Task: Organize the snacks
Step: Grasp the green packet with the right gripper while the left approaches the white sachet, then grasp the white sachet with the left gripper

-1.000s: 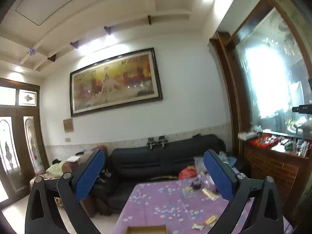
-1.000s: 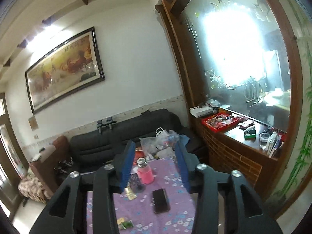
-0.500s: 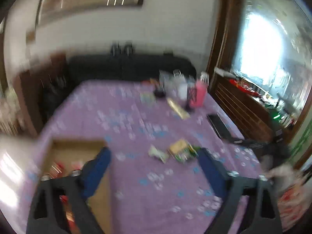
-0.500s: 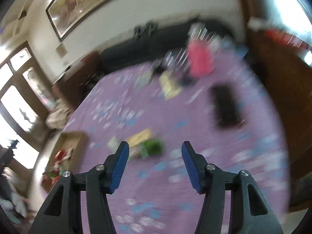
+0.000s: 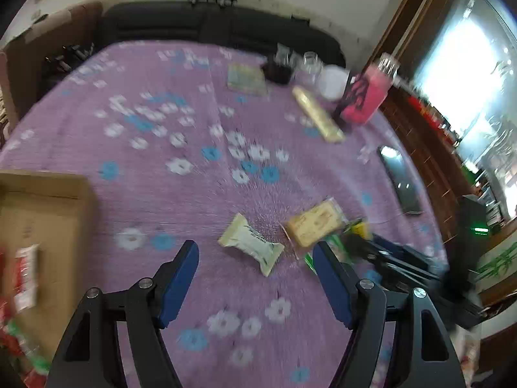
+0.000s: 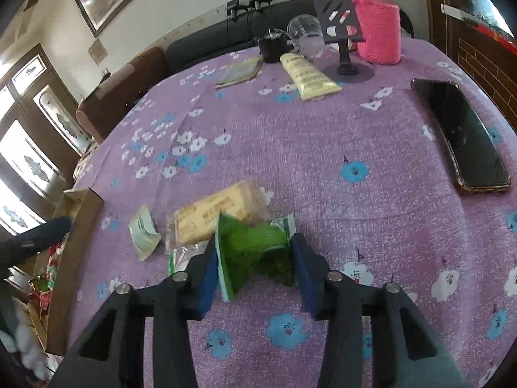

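My right gripper (image 6: 255, 255) points down at the purple flowered tablecloth. Its jaws are closing on a green snack packet (image 6: 255, 245), which bows up between the blue pads. Just behind it lies a yellow cracker pack (image 6: 216, 213) in clear wrap, and left of that a small white-green packet (image 6: 143, 231). My left gripper (image 5: 255, 258) hovers with its jaws closing. The white-green packet (image 5: 250, 242) lies between its fingertips, untouched. A cardboard box (image 5: 48, 200) at the left holds red snack packs. The right gripper (image 5: 387, 255) shows low at the right of the left wrist view.
A black phone (image 6: 462, 139) lies at the right. At the far edge stand a pink sleeved bottle (image 6: 376, 32), a phone stand (image 6: 347, 64), a clear cup (image 6: 305, 34) and a cream tube (image 6: 307, 74). A black sofa (image 5: 210, 29) lies beyond, a wooden cabinet (image 5: 429, 148) to the right.
Both grippers swung down from facing the wall and sofa to just over the table. The right jaws narrowed around the green packet. The left jaws narrowed above the white-green packet.
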The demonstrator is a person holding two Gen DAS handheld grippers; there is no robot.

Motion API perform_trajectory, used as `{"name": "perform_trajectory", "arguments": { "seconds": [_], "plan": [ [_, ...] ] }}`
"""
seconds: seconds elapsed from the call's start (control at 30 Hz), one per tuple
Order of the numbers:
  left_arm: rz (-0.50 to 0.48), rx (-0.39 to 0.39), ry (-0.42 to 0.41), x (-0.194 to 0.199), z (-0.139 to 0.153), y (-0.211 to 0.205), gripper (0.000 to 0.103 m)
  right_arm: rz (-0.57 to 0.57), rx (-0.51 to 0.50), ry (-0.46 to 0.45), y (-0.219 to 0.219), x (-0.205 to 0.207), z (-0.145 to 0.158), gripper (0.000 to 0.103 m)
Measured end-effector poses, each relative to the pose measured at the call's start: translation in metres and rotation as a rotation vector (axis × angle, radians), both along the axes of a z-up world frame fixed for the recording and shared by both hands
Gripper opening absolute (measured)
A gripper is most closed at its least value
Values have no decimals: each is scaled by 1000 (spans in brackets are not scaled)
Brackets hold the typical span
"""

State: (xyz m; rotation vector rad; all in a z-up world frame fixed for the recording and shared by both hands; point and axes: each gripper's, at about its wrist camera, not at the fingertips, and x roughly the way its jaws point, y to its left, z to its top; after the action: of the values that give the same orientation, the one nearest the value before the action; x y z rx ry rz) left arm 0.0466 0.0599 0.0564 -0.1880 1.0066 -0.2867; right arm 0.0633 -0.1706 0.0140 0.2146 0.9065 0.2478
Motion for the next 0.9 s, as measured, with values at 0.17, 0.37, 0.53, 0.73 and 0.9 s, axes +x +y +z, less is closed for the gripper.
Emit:
{"name": "perform_trajectory", "arguments": {
  "seconds": [0.17,0.37,0.53,0.73,0.9],
  "plan": [
    [3,88,42,21,-36,-21,75,-13,25,8,-5,-4,1,35],
    [-61,189,-4,13,-38,-32,42,-26,40,1,-8,-7,1,35],
    [-45,146,-29,-4,-25,-13,31,-32,32,-32,-7,-13,6,35],
    [-36,70,-66,-24,-10,10,24,-37,43,-59,-6,-20,12,35],
    [-89,79,-82,-22,-10,6,47,-33,51,-66,-6,-24,14,35]
  ]
}}
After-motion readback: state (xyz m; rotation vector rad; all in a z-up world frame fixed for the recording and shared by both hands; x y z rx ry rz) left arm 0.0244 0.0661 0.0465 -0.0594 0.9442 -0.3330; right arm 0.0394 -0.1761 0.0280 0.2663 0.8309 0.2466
